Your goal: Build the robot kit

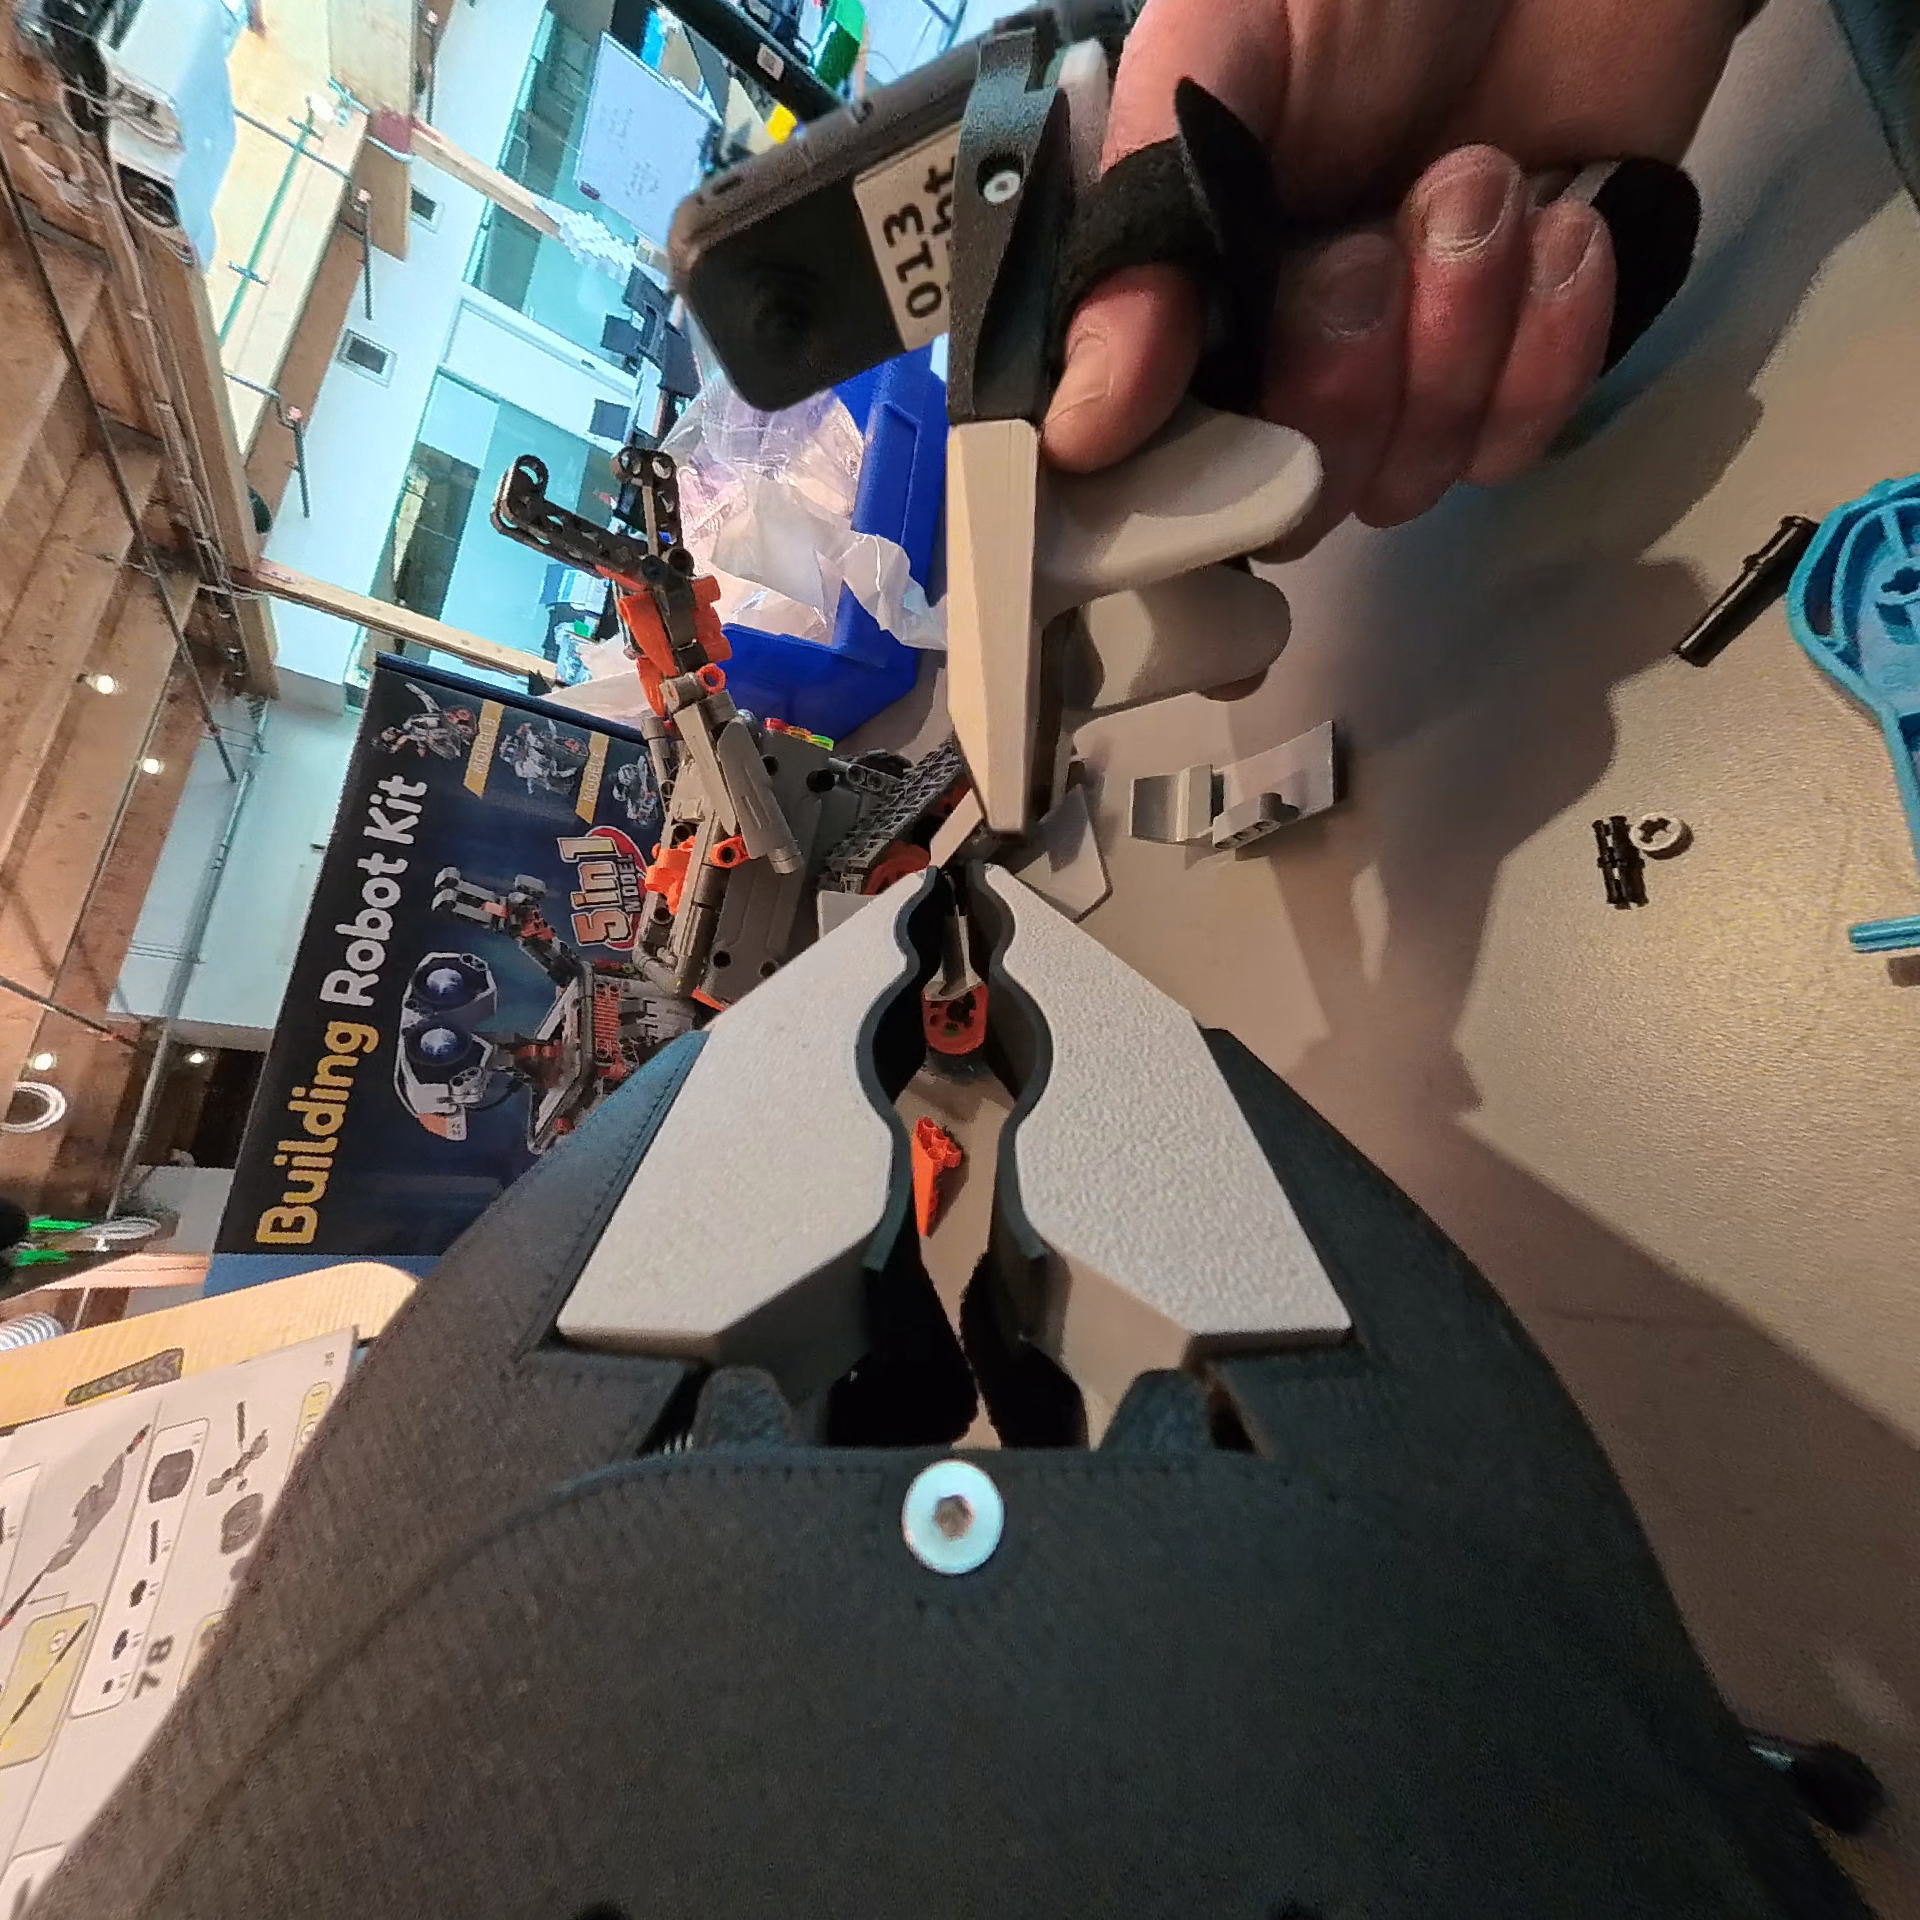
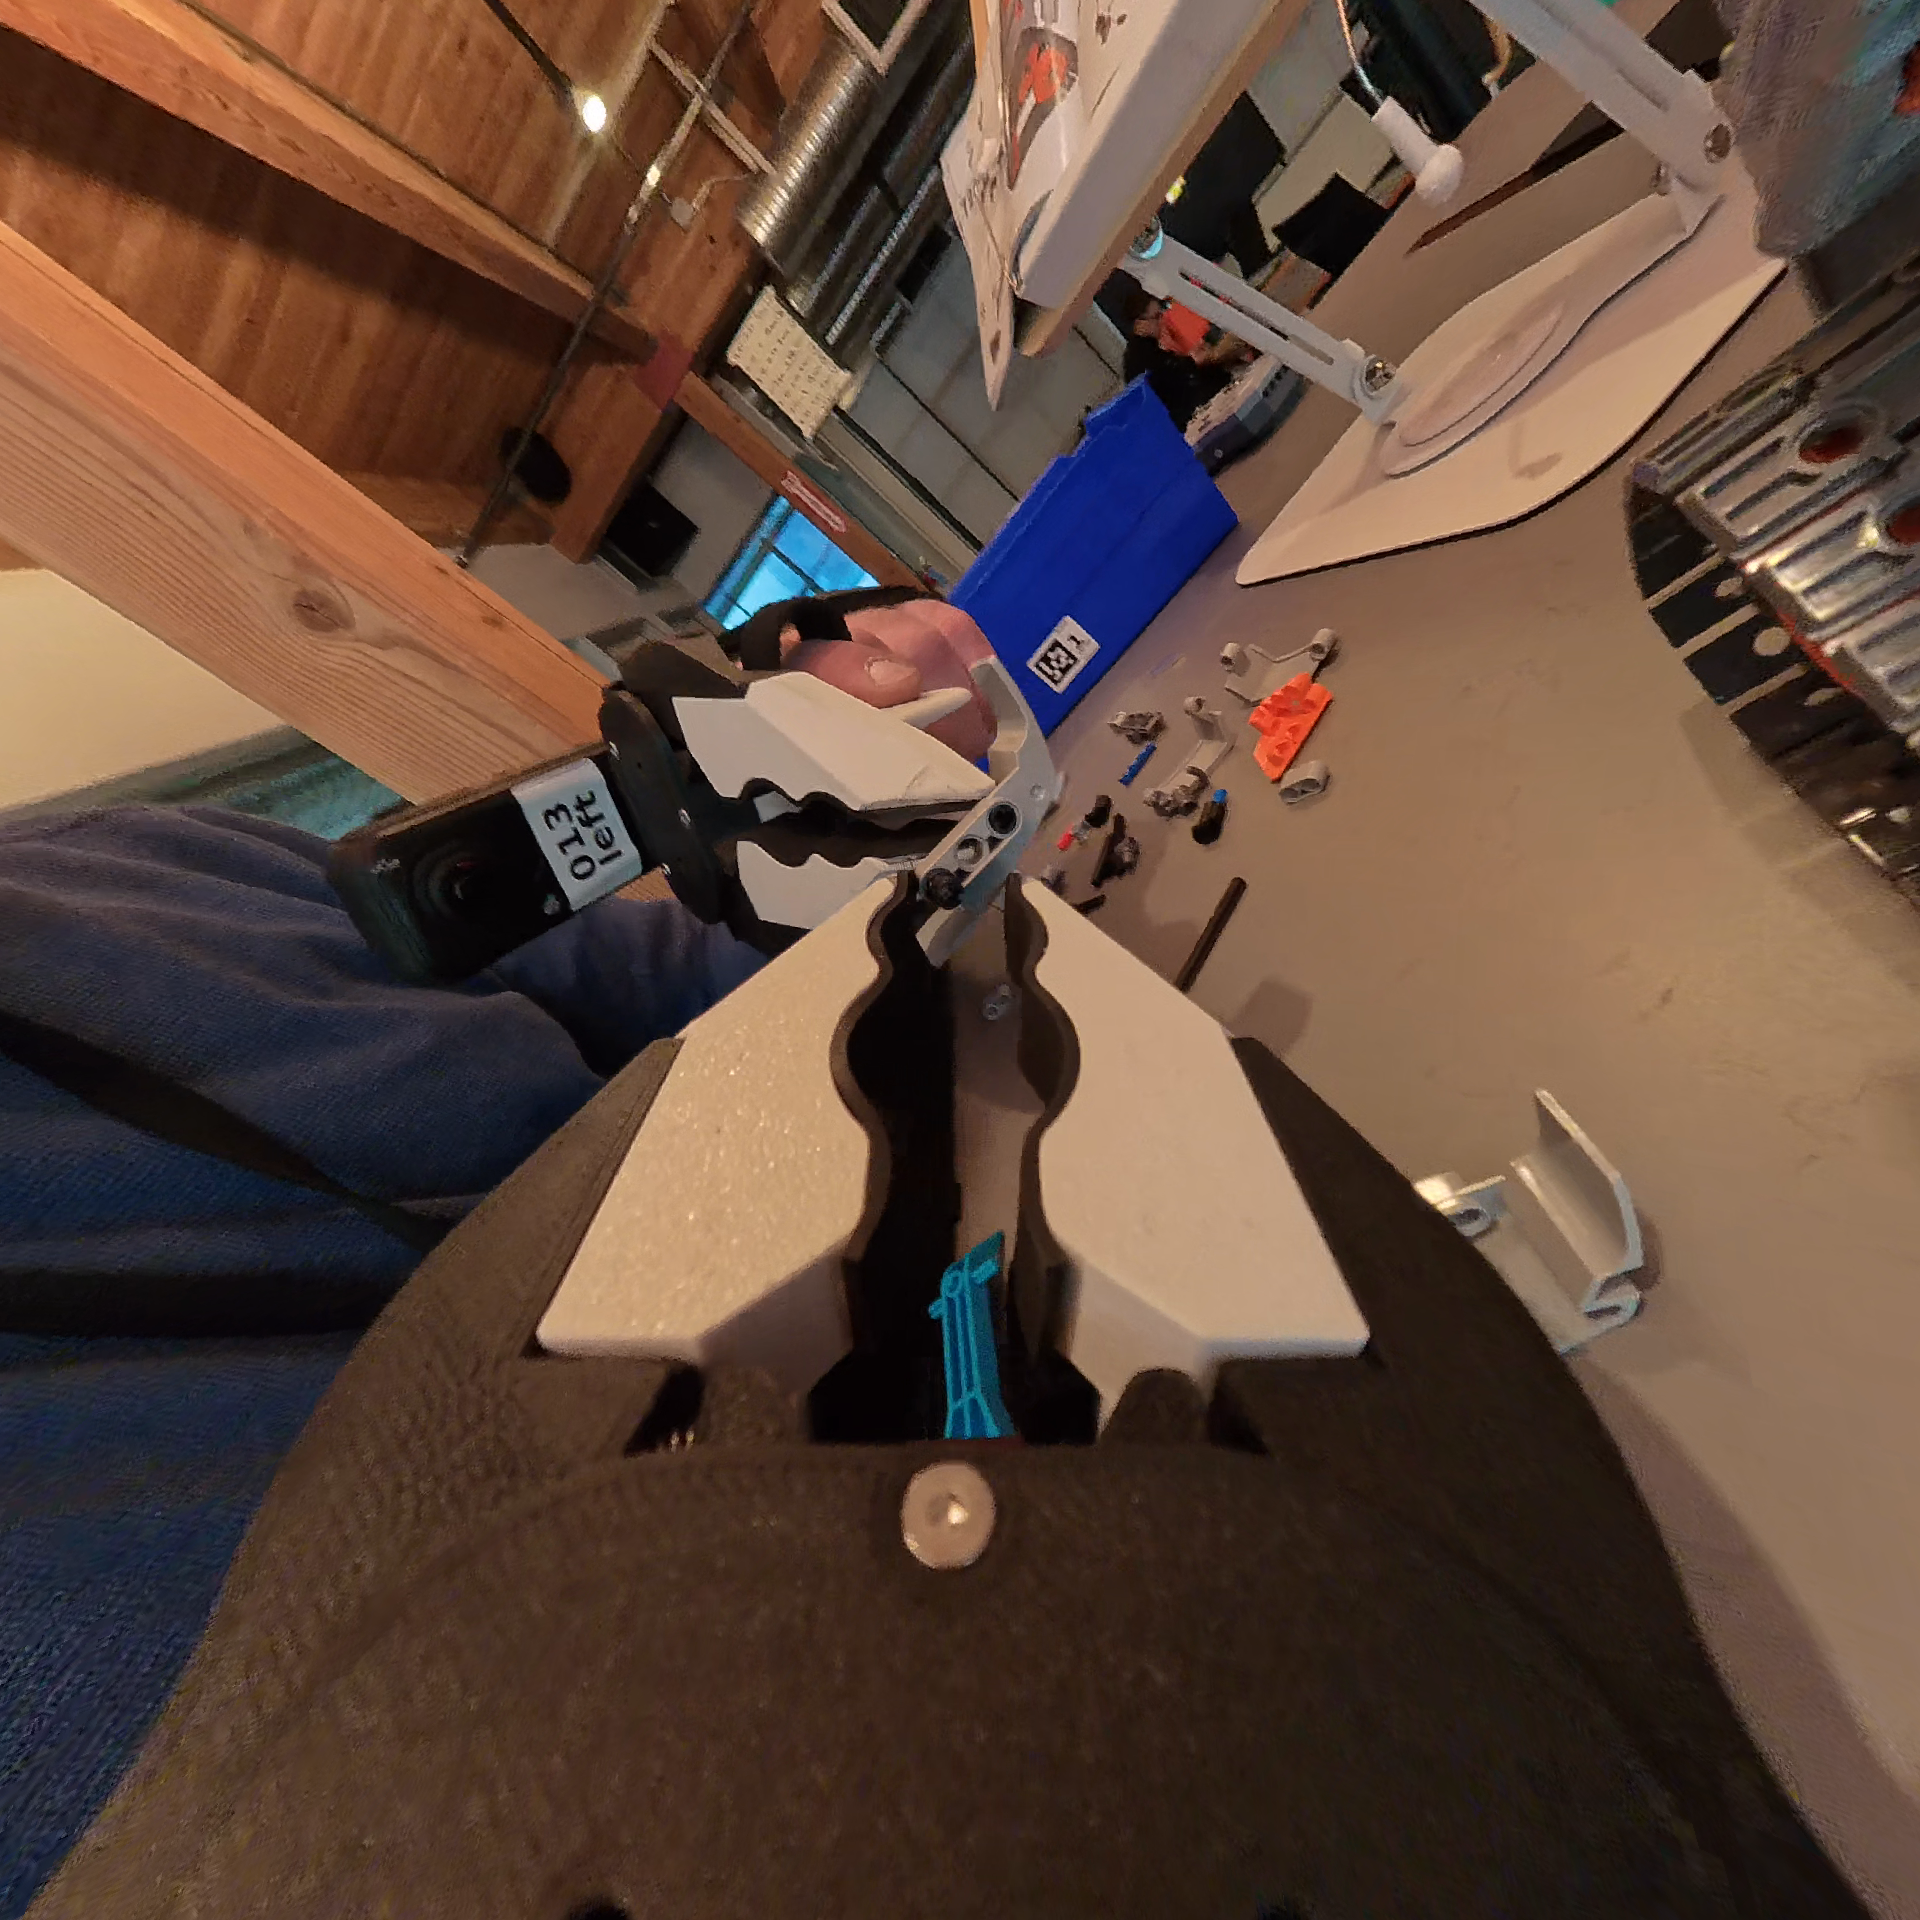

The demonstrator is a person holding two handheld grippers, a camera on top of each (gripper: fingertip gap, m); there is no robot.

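Left gripper (image 2: 971,831) clamped on angled grey perforated plastic beam (image 2: 987,836); right gripper (image 2: 956,894) nipping its near end, tip-to-tip.

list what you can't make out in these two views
Grey part: in the left wrist view, the left gripper and right gripper cover it.
Tracked model: cut off by the right wrist view's right edge.
Turquoise tool: mostly hidden behind the right gripper's fingers, right wrist view.

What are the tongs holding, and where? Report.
Left tongs clamp the grey perforated part near its middle; right tongs flank its lower end, grip unclear.
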